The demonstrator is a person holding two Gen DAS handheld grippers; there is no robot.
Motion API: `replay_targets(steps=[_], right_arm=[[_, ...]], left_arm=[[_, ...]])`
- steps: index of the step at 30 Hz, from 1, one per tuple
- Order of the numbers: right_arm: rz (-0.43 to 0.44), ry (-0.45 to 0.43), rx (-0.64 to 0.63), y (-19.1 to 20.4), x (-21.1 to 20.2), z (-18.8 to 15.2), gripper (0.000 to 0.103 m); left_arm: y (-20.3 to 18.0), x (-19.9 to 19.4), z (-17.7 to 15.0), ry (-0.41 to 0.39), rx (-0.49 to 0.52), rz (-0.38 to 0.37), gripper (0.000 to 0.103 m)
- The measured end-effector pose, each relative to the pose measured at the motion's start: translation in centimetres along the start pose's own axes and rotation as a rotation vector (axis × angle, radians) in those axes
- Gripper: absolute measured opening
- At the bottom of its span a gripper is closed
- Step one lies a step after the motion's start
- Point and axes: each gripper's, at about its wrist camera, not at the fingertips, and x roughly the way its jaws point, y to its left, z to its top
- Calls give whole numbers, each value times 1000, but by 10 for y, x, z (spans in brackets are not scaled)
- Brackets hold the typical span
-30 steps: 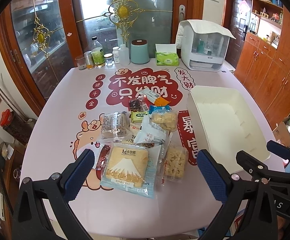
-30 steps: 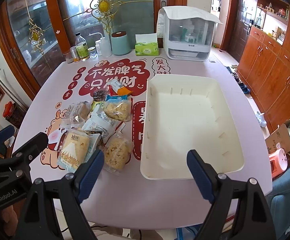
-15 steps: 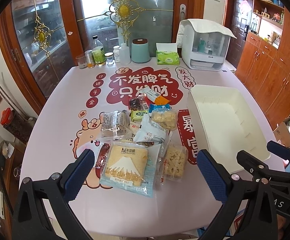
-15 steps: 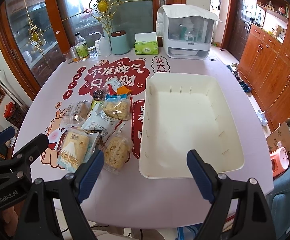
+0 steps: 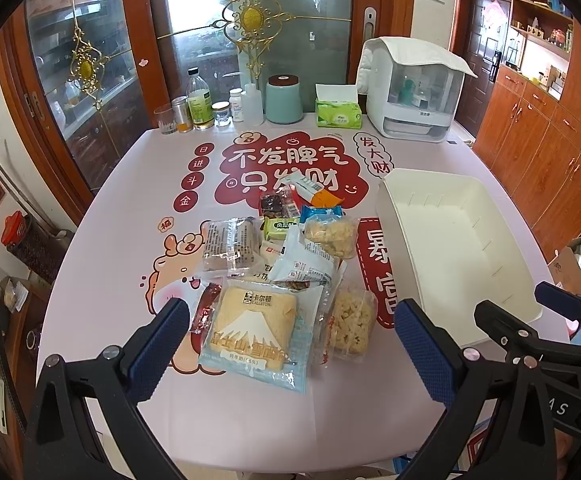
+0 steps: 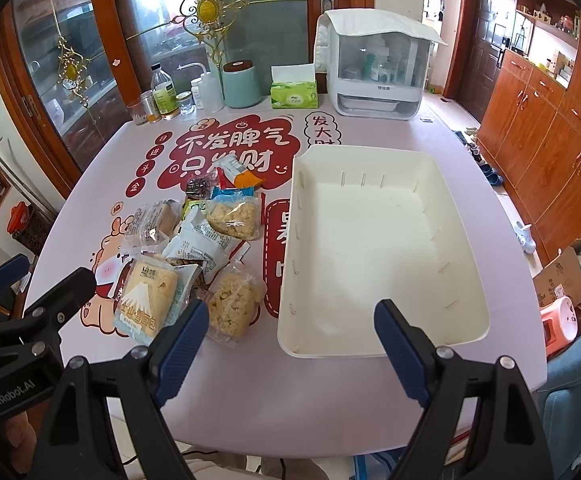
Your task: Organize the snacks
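A pile of wrapped snacks lies on the pink table left of an empty white bin. Nearest is a light-blue bread pack with a mountain picture, also in the right wrist view. A clear bag of yellow puffs lies beside it. My left gripper is open and empty, hovering over the table's near edge in front of the bread pack. My right gripper is open and empty, above the near edge in front of the bin.
Bottles and jars, a teal canister, a green tissue box and a white covered appliance stand along the table's far edge. Wooden cabinets are at the right. A cardboard box sits on the floor.
Both grippers have moved slightly forward toward the table; the snacks and the bin have not moved.
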Motion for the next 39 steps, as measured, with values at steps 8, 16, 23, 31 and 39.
replay_targets(steps=[8, 16, 23, 31, 39], right_arm=[[4, -4, -1, 2, 0, 0, 85], [11, -7, -6, 8, -1, 2, 86], [15, -8, -9, 16, -1, 4, 85], [25, -10, -8, 29, -1, 8, 86], [32, -19, -16, 61, 1, 18, 85]], left_arm=[[0, 0, 1, 0, 1, 1, 102], [3, 0, -1, -1, -2, 1, 102], [14, -3, 2, -4, -6, -8, 102], [28, -4, 11, -2, -7, -5, 102], [69, -2, 24, -15, -11, 5, 102]])
